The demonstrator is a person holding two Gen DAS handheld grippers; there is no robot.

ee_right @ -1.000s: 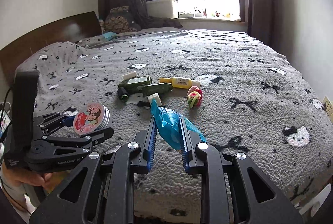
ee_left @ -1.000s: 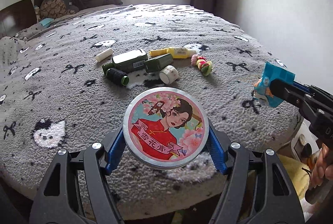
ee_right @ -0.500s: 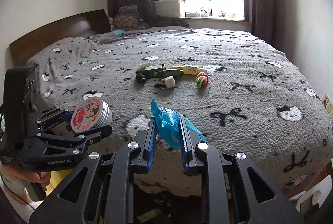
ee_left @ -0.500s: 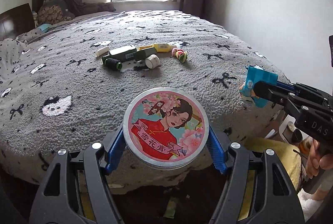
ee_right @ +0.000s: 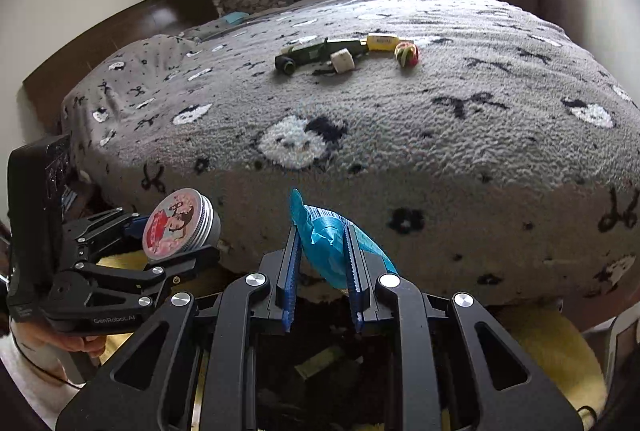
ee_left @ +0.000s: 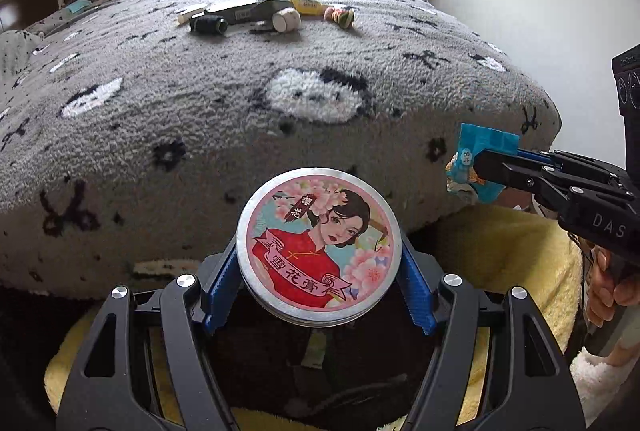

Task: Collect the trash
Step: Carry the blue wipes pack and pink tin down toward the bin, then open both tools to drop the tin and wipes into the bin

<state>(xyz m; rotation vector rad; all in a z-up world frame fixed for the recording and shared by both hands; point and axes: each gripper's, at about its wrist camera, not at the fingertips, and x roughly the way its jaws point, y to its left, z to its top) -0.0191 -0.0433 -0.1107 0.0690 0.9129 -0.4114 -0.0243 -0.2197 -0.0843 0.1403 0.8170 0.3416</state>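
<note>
Both loads are hanging past the bed's (ee_left: 168, 79) foot: the left tongs (ee_left: 318, 273) are clasping the round tin (ee_left: 318, 251), the right tongs (ee_right: 322, 259) are pinching the blue wrapper (ee_right: 324, 235), a dark opening lying directly beneath.

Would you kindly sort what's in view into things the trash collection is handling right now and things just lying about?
In hand:
- round tin, in the left tongs
- blue wrapper, in the right tongs

Lying about on the bed:
- dark bottles
- yellow tube
- tape roll
- colourful ball
</note>
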